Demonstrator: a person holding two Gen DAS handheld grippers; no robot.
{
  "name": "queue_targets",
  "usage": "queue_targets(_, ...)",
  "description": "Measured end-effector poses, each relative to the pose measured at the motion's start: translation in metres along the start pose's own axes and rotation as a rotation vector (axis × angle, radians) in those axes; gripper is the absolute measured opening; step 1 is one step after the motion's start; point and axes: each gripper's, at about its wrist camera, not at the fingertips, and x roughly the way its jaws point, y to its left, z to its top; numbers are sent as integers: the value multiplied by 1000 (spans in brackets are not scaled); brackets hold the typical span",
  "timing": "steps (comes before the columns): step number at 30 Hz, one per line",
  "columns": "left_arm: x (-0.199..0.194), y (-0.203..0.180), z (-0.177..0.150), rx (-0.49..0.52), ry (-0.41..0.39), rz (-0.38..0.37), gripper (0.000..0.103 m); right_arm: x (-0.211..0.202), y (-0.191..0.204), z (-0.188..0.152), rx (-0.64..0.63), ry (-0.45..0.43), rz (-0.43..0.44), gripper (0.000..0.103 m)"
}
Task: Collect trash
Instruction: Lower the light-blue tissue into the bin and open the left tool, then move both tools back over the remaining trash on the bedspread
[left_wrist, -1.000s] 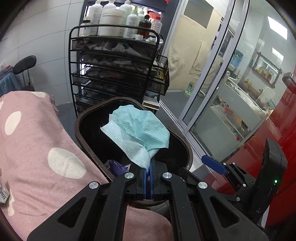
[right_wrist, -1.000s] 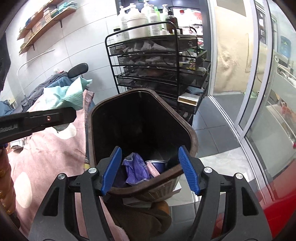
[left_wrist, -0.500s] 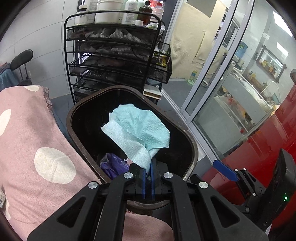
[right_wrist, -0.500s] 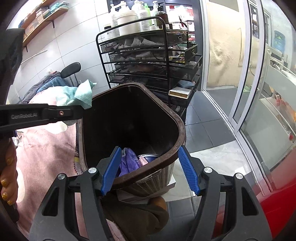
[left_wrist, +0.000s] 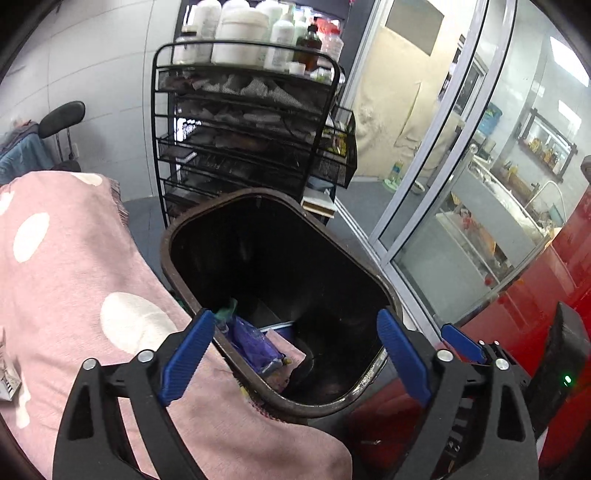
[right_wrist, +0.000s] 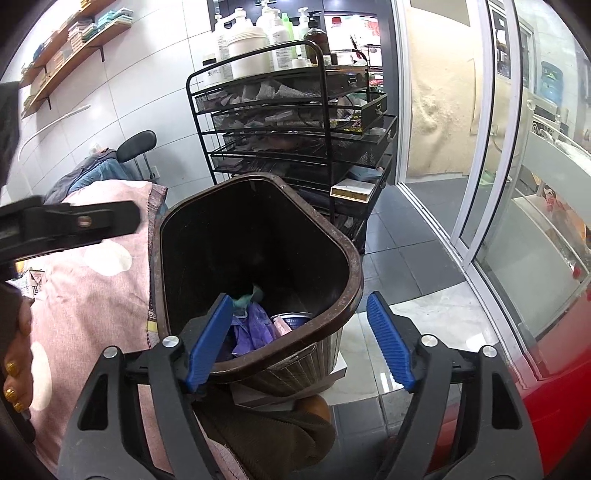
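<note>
A dark brown trash bin (left_wrist: 207, 236) stands beside the pink spotted bed; it also shows in the right wrist view (right_wrist: 354, 273). My left gripper (left_wrist: 295, 354) is open and empty over the bin's near rim. The teal paper towel (left_wrist: 226, 314) lies inside the bin on purple trash (left_wrist: 255, 347); the towel (right_wrist: 247, 299) and purple trash (right_wrist: 255, 328) also show in the right wrist view. My right gripper (right_wrist: 299, 339) is open and empty, with its jaws on either side of the bin's near rim. The left gripper's arm (right_wrist: 66, 225) shows at the left.
A black wire cart (left_wrist: 243, 144) with bottles stands behind the bin. A pink spotted blanket (left_wrist: 74, 280) covers the bed at left. Glass sliding doors (left_wrist: 436, 184) are at right, a red surface (left_wrist: 535, 302) at lower right. A small packet (right_wrist: 31, 282) lies on the blanket.
My left gripper has opened and let go of the teal paper towel, which dropped into the bin. The right gripper has stayed open at the bin's rim.
</note>
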Motion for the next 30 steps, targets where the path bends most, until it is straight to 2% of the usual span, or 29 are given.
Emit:
queue_targets(4, -17, 3, -6, -4, -42, 13, 95, 0, 1, 2, -3, -2, -2, 78)
queue_targets(15, -66, 23, -27, -49, -130, 50, 95, -9, 23, 8, -42, -27, 37, 78)
queue_targets(18, -79, 32, -32, -67, -160, 69, 95, -14, 39, 13, -76, -47, 80, 78)
queue_targets(23, -104, 48, -45, -64, -210, 167, 97, -24, 75, 18, -152, -83, 176, 83)
queue_targets(30, -131, 84, -68, -122, -228, 295, 98, -31, 131, 20, -266, -77, 338, 85)
